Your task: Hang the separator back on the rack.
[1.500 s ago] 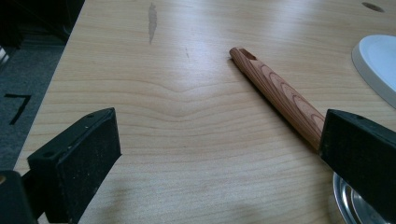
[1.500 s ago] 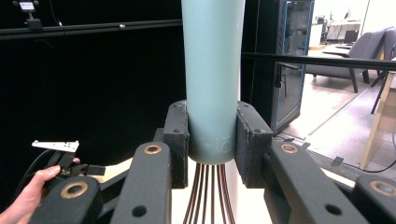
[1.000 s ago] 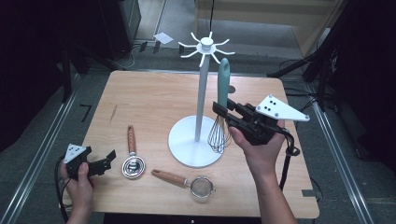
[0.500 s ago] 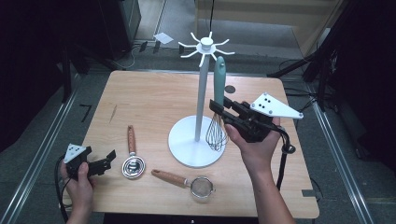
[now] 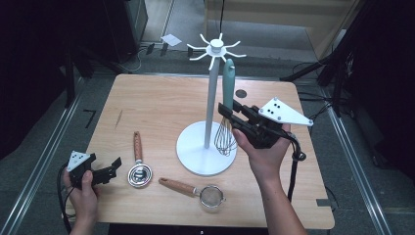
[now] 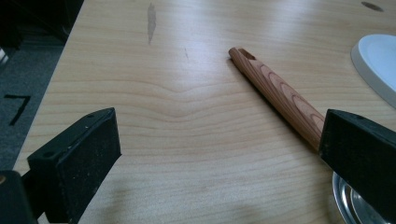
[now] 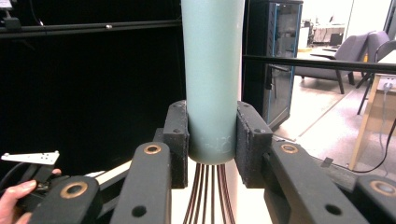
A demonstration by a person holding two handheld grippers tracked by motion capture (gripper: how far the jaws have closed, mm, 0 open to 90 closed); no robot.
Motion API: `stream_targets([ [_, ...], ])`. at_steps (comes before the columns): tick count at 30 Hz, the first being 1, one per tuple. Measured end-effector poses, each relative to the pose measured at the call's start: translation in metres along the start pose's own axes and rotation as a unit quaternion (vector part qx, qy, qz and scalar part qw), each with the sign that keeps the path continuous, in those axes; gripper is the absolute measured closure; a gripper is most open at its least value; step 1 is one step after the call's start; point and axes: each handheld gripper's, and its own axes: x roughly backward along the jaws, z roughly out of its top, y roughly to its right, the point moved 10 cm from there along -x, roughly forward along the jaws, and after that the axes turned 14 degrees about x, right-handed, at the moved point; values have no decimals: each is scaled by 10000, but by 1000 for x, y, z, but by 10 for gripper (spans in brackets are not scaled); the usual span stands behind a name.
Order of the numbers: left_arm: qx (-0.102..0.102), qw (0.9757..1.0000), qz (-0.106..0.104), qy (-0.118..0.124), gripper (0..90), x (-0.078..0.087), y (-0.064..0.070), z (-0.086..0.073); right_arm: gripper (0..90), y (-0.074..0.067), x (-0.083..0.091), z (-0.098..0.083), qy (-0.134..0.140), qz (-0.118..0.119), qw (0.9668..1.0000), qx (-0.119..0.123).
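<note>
A whisk with a teal handle stands upright, wires down, just right of the white stand's pole and over its round base. My right gripper is shut on the lower end of the handle, its pads pressing both sides just above the wires. My left gripper rests near the table's front left corner, open, with nothing between its jaws. The wooden handle of a metal scoop lies just ahead of it.
The stand's top carries several white hook arms. A small strainer with a wooden handle lies near the front edge. The stand's base rim shows at the right of the left gripper view. Dark floor and cables surround the table.
My right gripper has shifted the whisk slightly left, closer to the stand's pole. The left hand has stayed still.
</note>
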Motion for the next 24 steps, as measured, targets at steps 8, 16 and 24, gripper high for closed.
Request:
stream_targets([
  [8, -71, 9996, -84, 259, 0, 3, 2, 4, 708, 0, 0, 0, 37, -21, 10000, 27],
  [16, -246, 9982, -142, 526, 54, 6, 9, 12, 706, 0, -1, -1, 134, 16, 9999, -17],
  [24, -225, 9986, -349, 328, 4, 3, 14, 7, 619, -2, 0, -2, 66, 136, 9999, -53],
])
